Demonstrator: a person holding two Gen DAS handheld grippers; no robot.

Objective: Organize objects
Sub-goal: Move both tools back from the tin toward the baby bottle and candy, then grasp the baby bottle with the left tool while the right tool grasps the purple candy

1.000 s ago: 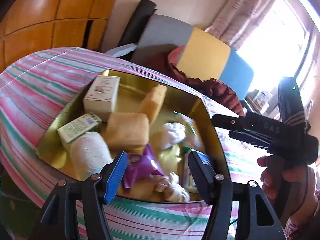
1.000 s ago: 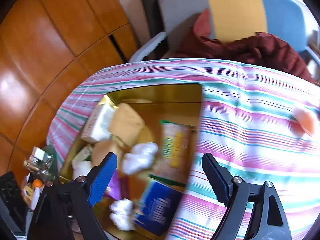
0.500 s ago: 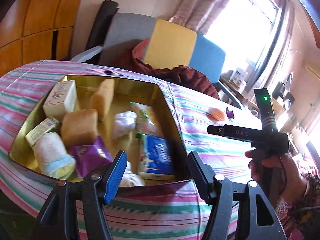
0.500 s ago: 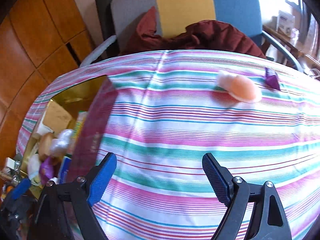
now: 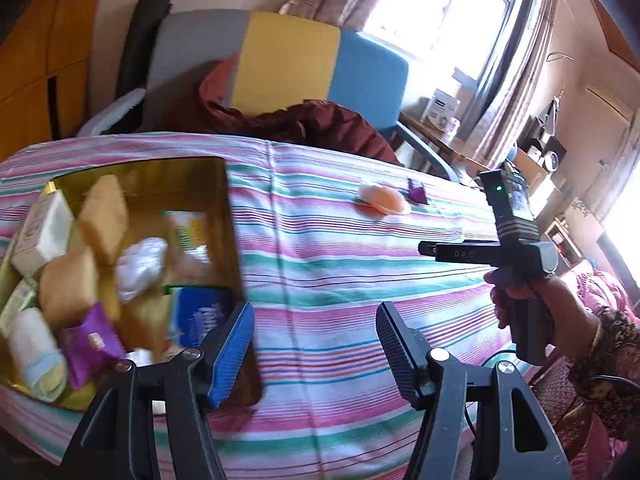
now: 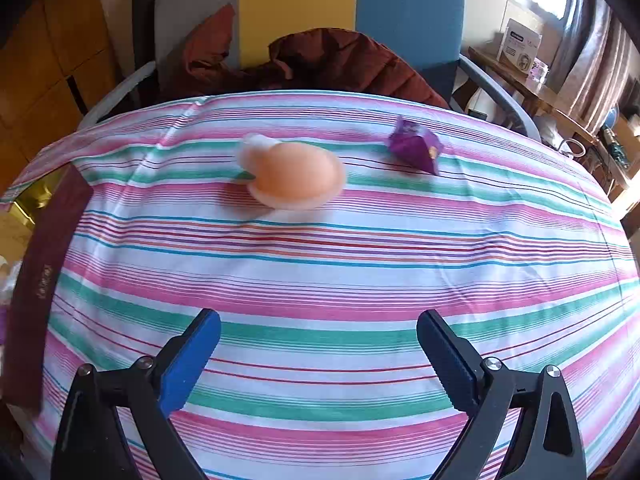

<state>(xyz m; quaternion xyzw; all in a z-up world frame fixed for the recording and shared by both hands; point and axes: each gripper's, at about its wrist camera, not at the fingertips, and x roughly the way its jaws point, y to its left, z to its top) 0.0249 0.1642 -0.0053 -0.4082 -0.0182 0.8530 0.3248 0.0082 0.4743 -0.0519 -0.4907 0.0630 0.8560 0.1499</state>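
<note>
Striped cloth (image 6: 340,264) covers the desk, and a gold tin (image 5: 224,208) sits at its left end, which serves as the landmark. Inside the tin lie a white box (image 5: 42,234), two tan sponges (image 5: 102,218), a crumpled white wad (image 5: 140,262), a blue packet (image 5: 198,314), a purple packet (image 5: 90,342) and a rolled pale cloth (image 5: 34,354), all crowded together and partly blurred. Well to the right of the tin, out on the cloth, rests an orange puff (image 6: 296,176) with a bit of white at its left edge, and just beyond it to the right a small purple wrapper (image 6: 416,148), the two lying apart.

Left tongs (image 5: 316,344) hang over the near right corner of the tin, jaws apart with nothing between them. Right tongs (image 6: 318,356) are held by a hand (image 5: 520,300) farther right of the tin, above bare cloth on the near side of the puff; their jaws are opening wide and nothing lies between them.

Behind the desk stands a chair (image 5: 280,64) in grey, yellow and blue, with a dark red jacket (image 6: 344,64) heaped on it.
</note>
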